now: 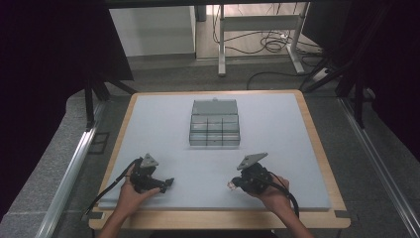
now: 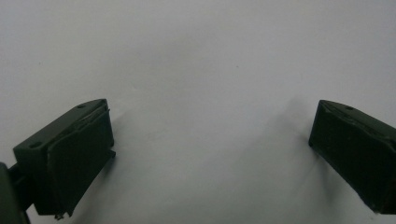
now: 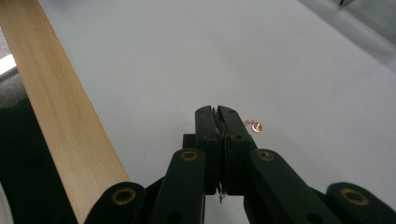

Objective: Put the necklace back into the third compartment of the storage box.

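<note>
While tabletop carries clear compartment box mid-far, left tongs rest near front edge, jaws wide apart; right tongs pressed together, small copper piece just beside tips.

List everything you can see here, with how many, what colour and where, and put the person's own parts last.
Table: one, light wood rim, centre of the high view.
Mat: one, pale grey-white, covering the tabletop.
Compartment box: one, clear grey, lid open, far middle of the mat.
Small copper piece: one, copper-coloured, on the mat beside the right tool's tips.
Desk frame: one, white, on the floor beyond the table.
Cables: several, black, on the floor.
Left tool: one, black, jaws wide apart, near left.
Right tool: one, black, jaws closed, near right.
Hands: two, near edge.
</note>
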Demonstrator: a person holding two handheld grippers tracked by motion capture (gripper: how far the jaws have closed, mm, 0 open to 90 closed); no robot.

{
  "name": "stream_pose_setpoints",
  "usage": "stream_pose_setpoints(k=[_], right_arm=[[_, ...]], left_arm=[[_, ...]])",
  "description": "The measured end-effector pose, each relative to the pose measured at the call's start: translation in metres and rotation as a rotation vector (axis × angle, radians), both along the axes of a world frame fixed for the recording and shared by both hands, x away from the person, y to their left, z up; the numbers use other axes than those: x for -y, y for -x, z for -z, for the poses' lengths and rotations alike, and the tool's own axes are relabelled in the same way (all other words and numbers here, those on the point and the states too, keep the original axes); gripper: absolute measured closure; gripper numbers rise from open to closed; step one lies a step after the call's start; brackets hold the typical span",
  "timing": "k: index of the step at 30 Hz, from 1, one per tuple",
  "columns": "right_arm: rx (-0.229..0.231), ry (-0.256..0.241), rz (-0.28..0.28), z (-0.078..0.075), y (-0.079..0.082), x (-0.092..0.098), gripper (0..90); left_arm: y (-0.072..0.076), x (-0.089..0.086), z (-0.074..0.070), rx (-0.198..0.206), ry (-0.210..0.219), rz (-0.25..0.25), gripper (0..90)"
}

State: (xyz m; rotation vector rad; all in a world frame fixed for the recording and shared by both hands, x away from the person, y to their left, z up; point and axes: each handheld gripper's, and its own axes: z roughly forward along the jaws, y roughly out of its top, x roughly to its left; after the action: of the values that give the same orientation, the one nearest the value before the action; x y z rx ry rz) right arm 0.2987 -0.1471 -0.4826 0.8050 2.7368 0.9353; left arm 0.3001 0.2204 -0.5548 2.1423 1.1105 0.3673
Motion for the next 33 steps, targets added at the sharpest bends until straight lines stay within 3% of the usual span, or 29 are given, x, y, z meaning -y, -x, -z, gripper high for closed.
stream_pose_setpoints(k=[33], right_arm=[[0.104,-0.156,0.058,-0.047,0.000,0.019,86.8]], left_arm=[[0.000,0.000,0.000,0.000,0.000,-0.001,0.0]])
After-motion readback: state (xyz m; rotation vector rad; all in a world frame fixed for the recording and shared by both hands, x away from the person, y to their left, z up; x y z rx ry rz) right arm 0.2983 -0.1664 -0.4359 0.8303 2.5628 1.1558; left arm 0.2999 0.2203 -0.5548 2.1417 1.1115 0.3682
